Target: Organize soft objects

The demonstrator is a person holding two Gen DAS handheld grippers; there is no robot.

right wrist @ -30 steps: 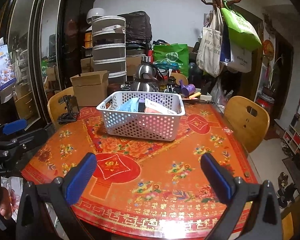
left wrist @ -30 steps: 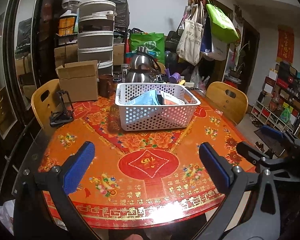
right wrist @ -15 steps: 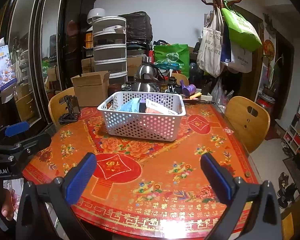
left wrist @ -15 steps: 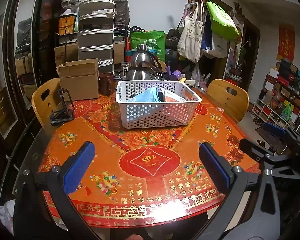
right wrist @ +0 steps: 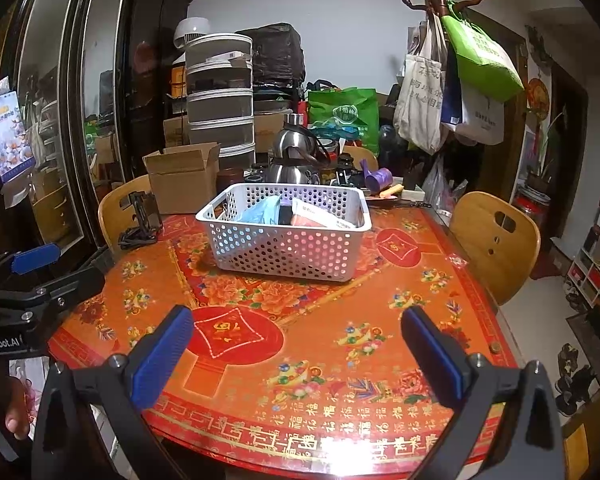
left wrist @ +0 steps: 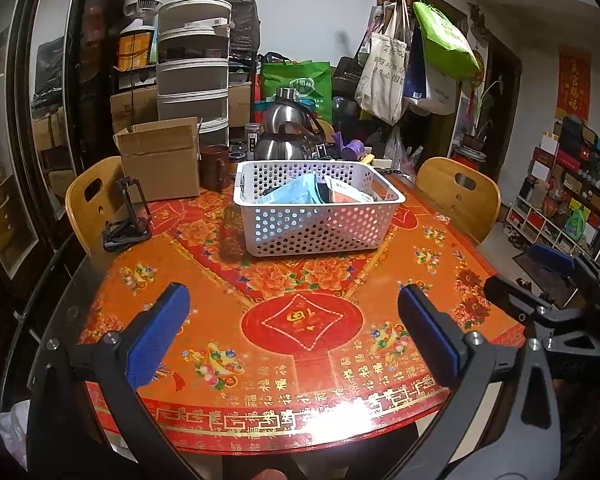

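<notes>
A white perforated basket (left wrist: pixel 320 220) (right wrist: pixel 288 240) stands on the far half of the round red-and-orange table (left wrist: pixel 300 320) (right wrist: pixel 308 320). Inside it lie a light blue soft pack (left wrist: pixel 296 192) (right wrist: pixel 262 210), a dark item and a white-and-red packet (left wrist: pixel 344 194) (right wrist: pixel 320 216). My left gripper (left wrist: pixel 292 332) hangs open over the table's near edge, nothing between its blue pads. My right gripper (right wrist: pixel 296 354) is likewise open and empty above the near edge. Each gripper shows at the other view's side: the right gripper (left wrist: pixel 548 280), the left gripper (right wrist: pixel 32 280).
A cardboard box (left wrist: pixel 160 160), a brown mug (left wrist: pixel 214 168), a steel kettle (left wrist: pixel 286 128) and a black phone stand (left wrist: pixel 128 216) sit at the table's back and left. Wooden chairs (left wrist: pixel 460 196) (right wrist: pixel 496 240) flank it. A coat rack with bags (left wrist: pixel 404 60) stands behind.
Both views have drifted slightly; the basket sits a little higher and farther in the left wrist view. Both grippers stay open and empty.
</notes>
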